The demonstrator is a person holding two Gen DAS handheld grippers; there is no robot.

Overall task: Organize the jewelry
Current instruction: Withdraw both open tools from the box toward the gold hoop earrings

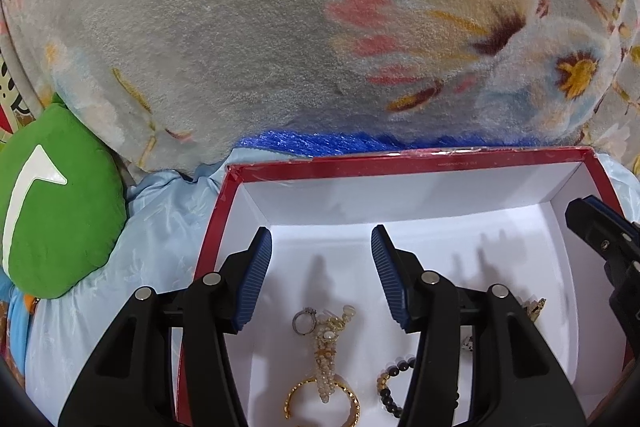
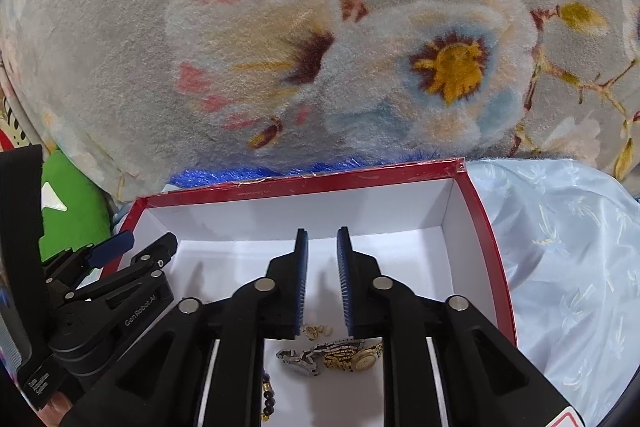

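Hovering spread and empty over the box (image 1: 400,163), the left gripper (image 1: 322,267) risks snagging the pearl piece (image 1: 328,359) at six o'clock, while the right gripper (image 2: 322,267) hangs nearly closed, empty.

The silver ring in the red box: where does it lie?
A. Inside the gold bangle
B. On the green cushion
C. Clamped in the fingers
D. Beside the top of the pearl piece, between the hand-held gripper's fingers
D: in the left wrist view the silver ring rests on the box floor against the pearl piece's upper end, above the gold bangle.
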